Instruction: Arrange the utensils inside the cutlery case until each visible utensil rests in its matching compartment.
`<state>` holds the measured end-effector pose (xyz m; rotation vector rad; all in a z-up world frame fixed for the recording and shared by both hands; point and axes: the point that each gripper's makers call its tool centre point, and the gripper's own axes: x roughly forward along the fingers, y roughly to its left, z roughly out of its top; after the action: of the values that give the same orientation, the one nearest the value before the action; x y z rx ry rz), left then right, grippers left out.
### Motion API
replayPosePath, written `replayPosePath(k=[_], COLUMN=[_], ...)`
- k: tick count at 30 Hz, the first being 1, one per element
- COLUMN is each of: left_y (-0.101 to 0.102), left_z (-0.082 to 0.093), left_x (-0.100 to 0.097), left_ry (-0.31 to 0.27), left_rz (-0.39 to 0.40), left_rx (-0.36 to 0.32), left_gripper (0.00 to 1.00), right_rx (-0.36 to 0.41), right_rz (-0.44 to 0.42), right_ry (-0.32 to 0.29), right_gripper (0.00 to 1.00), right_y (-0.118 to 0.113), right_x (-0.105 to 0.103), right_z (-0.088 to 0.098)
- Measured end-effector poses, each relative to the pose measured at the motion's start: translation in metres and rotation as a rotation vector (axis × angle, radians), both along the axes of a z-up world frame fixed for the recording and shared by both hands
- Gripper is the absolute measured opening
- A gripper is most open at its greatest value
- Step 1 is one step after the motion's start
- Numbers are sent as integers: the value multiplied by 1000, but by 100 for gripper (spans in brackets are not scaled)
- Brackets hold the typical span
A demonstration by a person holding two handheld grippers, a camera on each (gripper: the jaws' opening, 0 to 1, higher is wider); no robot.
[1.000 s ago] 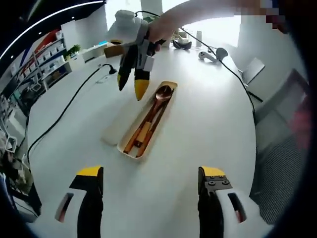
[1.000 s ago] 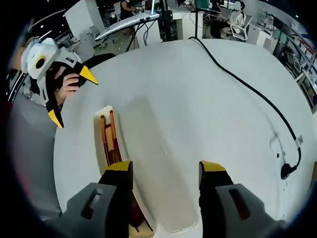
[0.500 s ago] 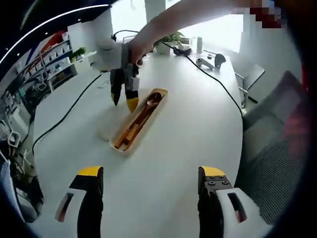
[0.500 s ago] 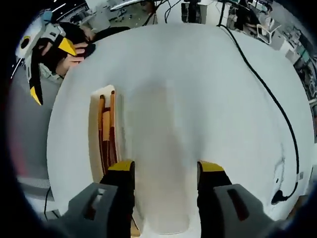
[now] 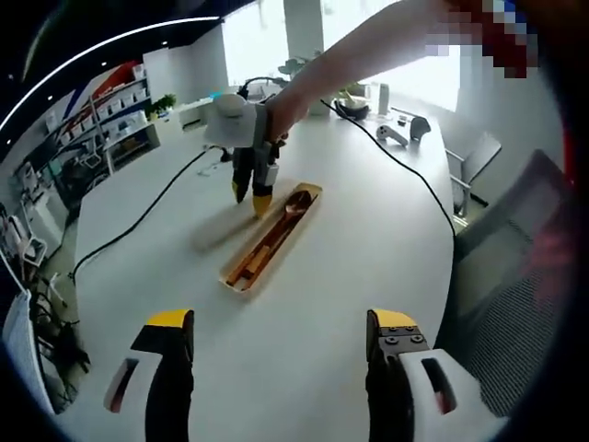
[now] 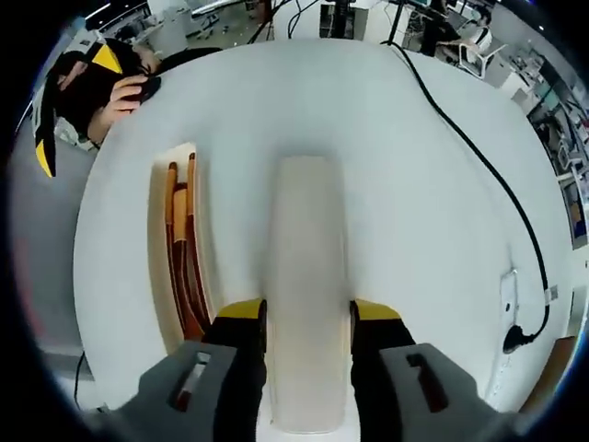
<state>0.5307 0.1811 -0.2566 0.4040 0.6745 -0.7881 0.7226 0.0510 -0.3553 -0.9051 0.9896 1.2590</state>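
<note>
A tan cutlery case (image 5: 271,241) lies on the white table (image 5: 350,249), holding a wooden spoon (image 5: 293,204) and chopsticks. Its pale lid (image 6: 306,276) lies flat beside the case (image 6: 158,249), parallel to it. My right gripper (image 6: 307,318) is low over the lid's near end, jaws closed in against its two long sides. From across the table that same right gripper (image 5: 254,191) points down at the lid beside the case's spoon end. My left gripper (image 5: 281,324) hovers open, well back from the case, holding nothing, and it also shows as the left gripper (image 6: 74,106) held in a hand.
A black cable (image 6: 479,161) runs across the table to a plug (image 6: 515,337). Another stretch of cable (image 5: 138,230) trails off the table's left side. A grey chair (image 5: 515,276) stands at the right edge, shelves (image 5: 101,110) far left, small devices (image 5: 396,133) at the far end.
My right gripper moved sideways from the case to centre over the lid, and its jaws narrowed onto the lid's sides. The left gripper has drawn back from the case.
</note>
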Motion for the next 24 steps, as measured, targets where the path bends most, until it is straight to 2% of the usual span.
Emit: replayPosePath(k=[4,7,8,10,12,14,16,19,24], left_y=[-5,-7,-7,-8,-11,-14,-18,-21,-22], left_z=[-1,-1,-1,0,1,2,3,2,0], left_x=[-4,-8,-9,-10,-12,-14,-16,-21,-27], left_ry=[2,10,10,9,12,10,8,13,24], left_rz=[-16,-18,-19,-21,-25,-32,-39,-47,-62], left_rx=[2,-1,-2,-4,-10,-8,-16,-21,-17], left_gripper=[79,79,78,78,78,78,78,78,78], right_rx=[-1,22,8,-10,-28,-55,-48,-71,-100], right_rz=[-76,-214,-219,-275,-308,-387,-405,-475,-524], right_ry=[-8,17,-12,9,-5,8,3,4,5], right_gripper=[33,33,33,33,33,33,33,33,33], right_y=[-17,-39,-51,-67,-89,-109,-124,-149,-172], right_x=[6,9,15,15,17,13,13,14,-1], right_z=[-1,-1,-1,-2,-2,-2,-3,-4,-3])
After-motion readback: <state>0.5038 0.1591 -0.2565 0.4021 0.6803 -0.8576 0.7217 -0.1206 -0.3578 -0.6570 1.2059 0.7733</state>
